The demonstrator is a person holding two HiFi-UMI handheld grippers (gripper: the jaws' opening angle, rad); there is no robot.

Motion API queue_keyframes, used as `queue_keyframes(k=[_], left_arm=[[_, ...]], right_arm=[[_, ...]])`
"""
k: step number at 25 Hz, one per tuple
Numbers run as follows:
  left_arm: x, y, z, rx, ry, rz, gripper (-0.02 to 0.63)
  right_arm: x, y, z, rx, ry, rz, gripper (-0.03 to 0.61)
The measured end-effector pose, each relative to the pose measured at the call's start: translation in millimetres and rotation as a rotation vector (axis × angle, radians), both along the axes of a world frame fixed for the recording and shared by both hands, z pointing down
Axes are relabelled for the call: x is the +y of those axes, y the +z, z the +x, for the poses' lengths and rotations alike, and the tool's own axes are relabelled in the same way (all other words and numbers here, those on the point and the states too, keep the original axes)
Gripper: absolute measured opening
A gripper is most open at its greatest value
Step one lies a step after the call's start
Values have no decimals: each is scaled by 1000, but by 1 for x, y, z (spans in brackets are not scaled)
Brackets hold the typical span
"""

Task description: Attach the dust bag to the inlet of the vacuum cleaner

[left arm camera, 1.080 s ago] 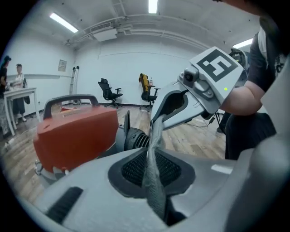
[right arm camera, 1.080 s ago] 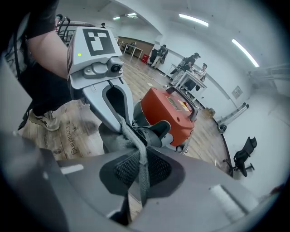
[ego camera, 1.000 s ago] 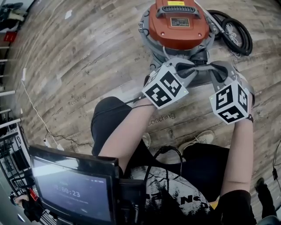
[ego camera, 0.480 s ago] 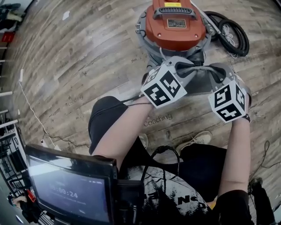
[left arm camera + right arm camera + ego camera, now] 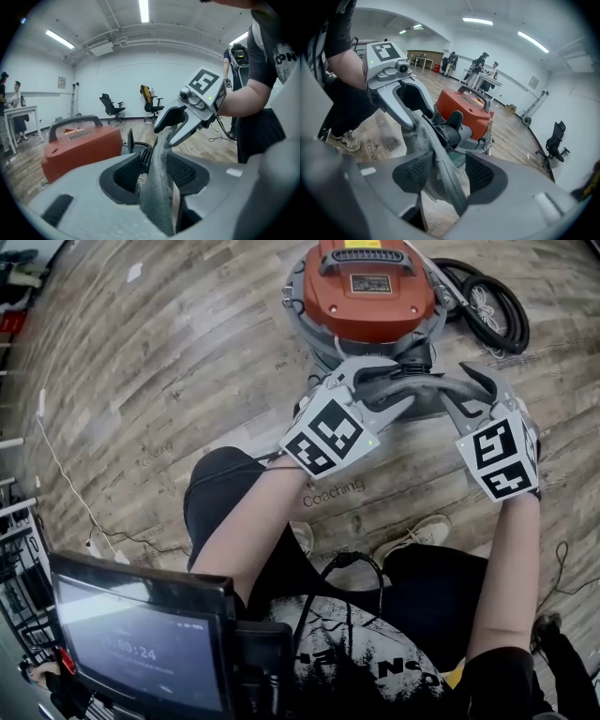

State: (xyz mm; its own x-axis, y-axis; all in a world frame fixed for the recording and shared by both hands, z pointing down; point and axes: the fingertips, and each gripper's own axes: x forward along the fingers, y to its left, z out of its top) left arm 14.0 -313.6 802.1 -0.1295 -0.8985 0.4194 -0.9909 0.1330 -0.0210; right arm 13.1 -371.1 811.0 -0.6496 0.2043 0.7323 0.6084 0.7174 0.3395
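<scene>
At upper centre, below the vacuum cleaner [image 5: 370, 296], the left gripper [image 5: 394, 390] and right gripper [image 5: 459, 385] have just been opened wide; the dust bag [image 5: 427, 387] is seen unclamped between their jaws.

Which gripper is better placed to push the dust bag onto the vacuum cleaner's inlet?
Probably the right gripper: its jaws, just opened with the dust bag between them, face the inlet squarely.
</scene>
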Motion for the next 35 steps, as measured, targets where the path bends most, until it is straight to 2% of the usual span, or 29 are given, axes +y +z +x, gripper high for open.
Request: queue_keyframes(k=[3, 7, 8, 9, 12, 13, 14, 16, 18, 20, 23, 27, 30, 33, 35], left_arm=[[3, -12, -1, -15, 7, 41, 223], [8, -29, 7, -38, 29, 83, 229], [11, -35, 10, -50, 38, 102, 199], [13, -41, 12, -69, 48, 120, 142], [19, -54, 11, -146, 66, 161, 16], [21, -57, 10, -150, 61, 185, 2], [22, -61, 8, -136, 50, 219, 2], [23, -69, 0, -81, 1, 293, 2], [21, -76, -12, -35, -51, 317, 2], [16, -89, -19, -19, -65, 293, 2], [21, -130, -20, -6, -81, 284, 2], [45, -188, -11, 78, -137, 255, 2], [54, -242, 0, 135, -153, 244, 2], [61, -304, 11, 155, -148, 225, 2], [65, -342, 20, 196, -163, 195, 2]], right_arm=[[-2, -13, 5, -24, -4, -52, 244], [14, -42, 15, -94, -33, -164, 258], [19, -53, 16, -134, -47, -208, 253], [23, -64, 15, -178, -59, -257, 228], [28, -83, 13, -270, -49, -385, 99], [27, -86, 12, -282, -41, -409, 48], [26, -88, 11, -285, -40, -421, 5], [26, -93, 1, -290, -69, -417, 5], [27, -103, -12, -304, -93, -435, 5], [25, -116, -17, -313, -92, -486, 5], [23, -138, 2, -298, -109, -506, 5], [31, -181, 35, -215, -102, -582, 5], [47, -235, 54, -137, -109, -659, 6], [70, -305, 63, -109, -119, -743, 6], [82, -348, 66, -96, -137, -757, 6]])
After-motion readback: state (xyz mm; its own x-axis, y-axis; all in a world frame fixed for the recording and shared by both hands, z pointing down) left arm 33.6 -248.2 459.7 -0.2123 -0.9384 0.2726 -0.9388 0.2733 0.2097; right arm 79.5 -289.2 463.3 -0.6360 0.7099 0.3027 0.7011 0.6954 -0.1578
